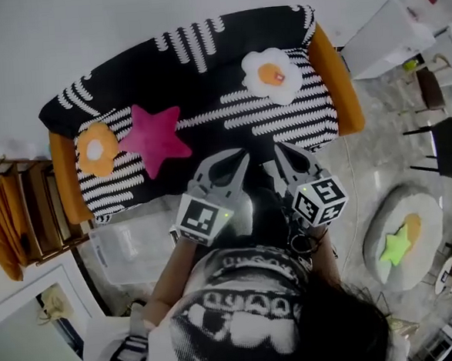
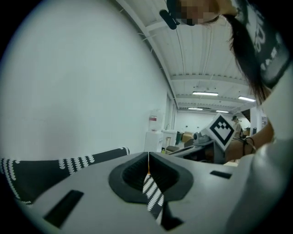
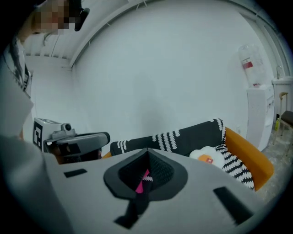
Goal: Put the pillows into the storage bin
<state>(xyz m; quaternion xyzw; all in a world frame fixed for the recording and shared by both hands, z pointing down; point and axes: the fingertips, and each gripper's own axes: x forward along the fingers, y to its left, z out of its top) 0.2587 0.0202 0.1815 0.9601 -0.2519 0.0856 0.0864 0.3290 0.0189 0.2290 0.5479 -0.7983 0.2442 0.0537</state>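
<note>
Sofa: a sofa (image 1: 205,100) in a black cover with white stripes and orange arms is standing against the white wall, filling the upper half of the head view.
Floor, right side: a round mat (image 1: 425,208) is lying well apart from the sofa, bearing a green star and an orange shape; a black chair (image 1: 444,149) is standing beyond it.
Floor, left side: a wooden rack (image 1: 24,217) is standing beside the sofa's orange arm.
In the way: the person's torso and arms are covering the floor in front of the sofa's middle, and the left arm is crossing one corner of the storage bin.
Storage bin: a clear plastic storage bin (image 1: 127,252) is sitting on the floor just in front of the sofa's left end, open side up.
Egg pillow: an egg pillow (image 1: 272,74), white with an orange yolk, is lying on the seat near the right arm; the right gripper view is showing it there too.
Star pillow: a star pillow (image 1: 155,136), deep pink, is lying flat on the seat's left part.
Flower pillow: a flower pillow (image 1: 96,149), orange with a white centre, is lying just beside the star, against the left arm.
Left gripper: the left gripper (image 2: 148,157) is pointing at the sofa with its jaws closed together, gripping nothing; striped cover is showing behind them.
Right gripper: the right gripper (image 3: 147,153) is hanging beside it, jaws pressed together and empty, with pink of the star showing through the slit.
</note>
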